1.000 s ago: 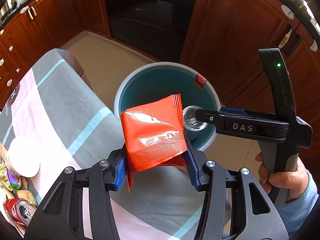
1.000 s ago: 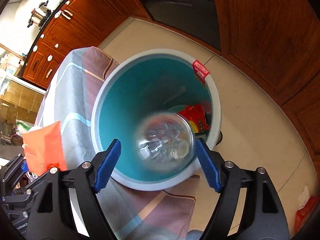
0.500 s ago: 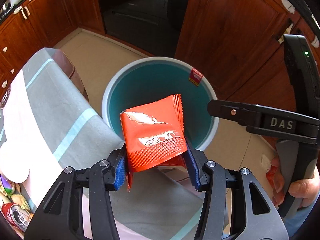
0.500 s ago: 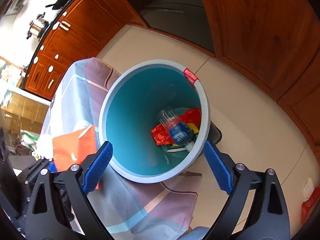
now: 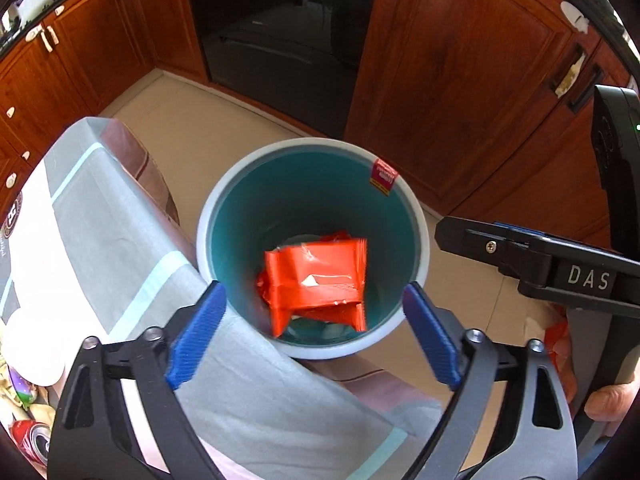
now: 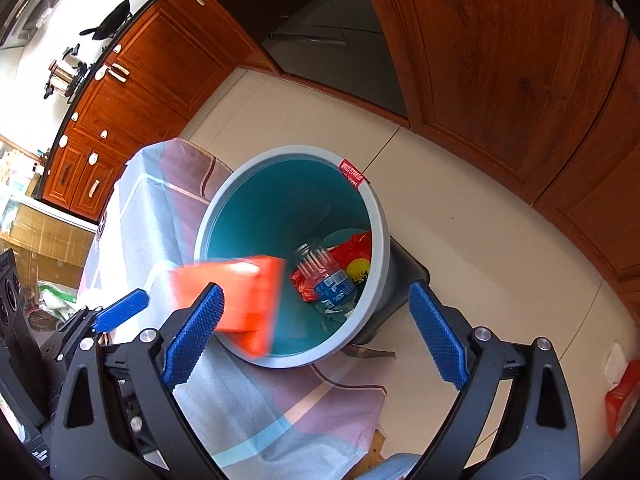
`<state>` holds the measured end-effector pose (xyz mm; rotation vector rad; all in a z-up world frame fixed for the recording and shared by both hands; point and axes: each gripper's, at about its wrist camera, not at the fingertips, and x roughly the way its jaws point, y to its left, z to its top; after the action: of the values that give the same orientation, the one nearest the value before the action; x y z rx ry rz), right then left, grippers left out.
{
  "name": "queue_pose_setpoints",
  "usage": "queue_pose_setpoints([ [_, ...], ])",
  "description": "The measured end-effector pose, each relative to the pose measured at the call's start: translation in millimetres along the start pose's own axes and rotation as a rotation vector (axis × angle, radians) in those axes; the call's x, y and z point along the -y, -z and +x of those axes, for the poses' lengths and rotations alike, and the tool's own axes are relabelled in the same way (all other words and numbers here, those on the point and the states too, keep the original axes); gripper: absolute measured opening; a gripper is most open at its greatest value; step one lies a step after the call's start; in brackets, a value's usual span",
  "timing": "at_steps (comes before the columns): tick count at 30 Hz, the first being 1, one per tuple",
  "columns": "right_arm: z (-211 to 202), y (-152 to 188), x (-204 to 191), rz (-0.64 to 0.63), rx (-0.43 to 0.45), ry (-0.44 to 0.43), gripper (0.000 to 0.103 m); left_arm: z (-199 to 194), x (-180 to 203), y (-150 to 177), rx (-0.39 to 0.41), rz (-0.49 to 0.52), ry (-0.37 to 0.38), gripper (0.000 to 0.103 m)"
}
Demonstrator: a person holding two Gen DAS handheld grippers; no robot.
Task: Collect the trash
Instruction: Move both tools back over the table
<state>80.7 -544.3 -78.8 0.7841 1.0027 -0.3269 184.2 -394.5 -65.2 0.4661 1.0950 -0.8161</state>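
An orange foil wrapper [image 5: 318,280] is loose in the air, falling into the round bin [image 5: 224,216] with the teal inside; in the right wrist view it is a blurred orange shape [image 6: 236,300] at the bin's near rim [image 6: 376,208]. My left gripper [image 5: 314,334] is open and empty above the bin's near edge. My right gripper [image 6: 316,334] is open and empty, held over the bin from the right; it shows at right in the left wrist view [image 5: 520,256]. A clear plastic bottle [image 6: 330,280] and a red wrapper [image 6: 352,250] lie at the bin's bottom.
A table with a grey, pink and blue cloth [image 5: 100,240] stands left of the bin. A white lid [image 5: 32,348] and a red can [image 5: 30,440] lie on it at lower left. Wooden cabinets [image 5: 460,80] and a dark oven [image 5: 280,20] stand behind. A red packet [image 6: 622,396] lies on the floor.
My left gripper opened and let go of the orange wrapper, which now drops into the bin. My right gripper earlier released the clear bottle, which fell to the bin's bottom, and has drawn back.
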Motion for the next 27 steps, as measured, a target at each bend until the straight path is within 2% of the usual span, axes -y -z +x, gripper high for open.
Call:
queue_pose_setpoints([
  [15, -16.7, 12.1, -21.5, -0.037, -0.005, 0.012, 0.09, -31.1, -12.8, 23.6, 0.027, -0.043, -0.007, 0.099],
  [27, -28.4, 48.9, -96.4, -0.189, -0.023, -0.022, 0.09, -88.0, -62.8, 80.5, 0.075, -0.143, -0.059, 0.099],
])
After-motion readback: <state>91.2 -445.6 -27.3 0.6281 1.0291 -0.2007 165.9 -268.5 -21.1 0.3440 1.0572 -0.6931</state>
